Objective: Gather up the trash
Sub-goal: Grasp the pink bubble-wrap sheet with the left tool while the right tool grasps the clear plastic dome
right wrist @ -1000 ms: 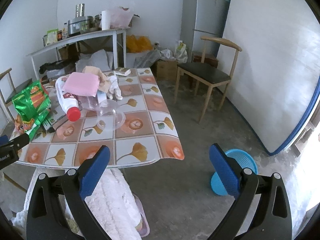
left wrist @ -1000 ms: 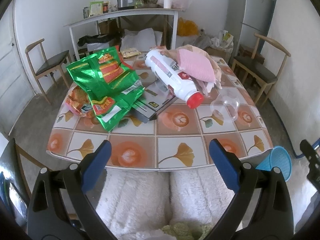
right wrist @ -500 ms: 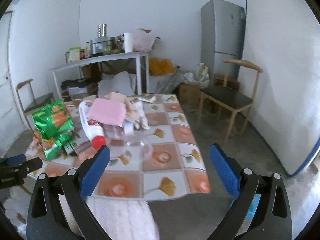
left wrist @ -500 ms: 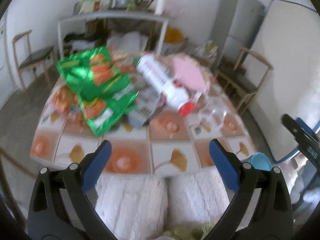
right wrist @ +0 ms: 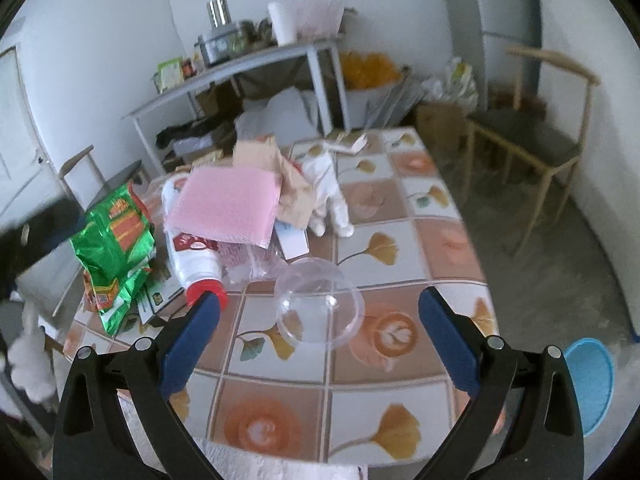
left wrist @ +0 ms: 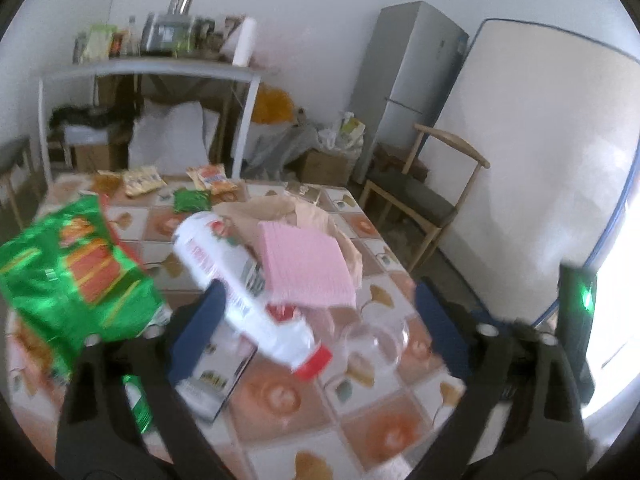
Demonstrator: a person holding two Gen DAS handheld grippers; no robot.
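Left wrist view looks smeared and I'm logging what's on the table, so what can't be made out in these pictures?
- White bottle: label print blurred in the left wrist view; pink pad covers its far end in the right.
- Boxes under the bottle: mostly hidden.
- Blue basket: inside not visible, cut by the right view's edge.

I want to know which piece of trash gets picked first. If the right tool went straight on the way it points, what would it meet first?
Most likely the clear plastic bowl, which lies on the table centred between the open right tool's fingers. Depth is hard to judge, but nothing shows nearer in that line.
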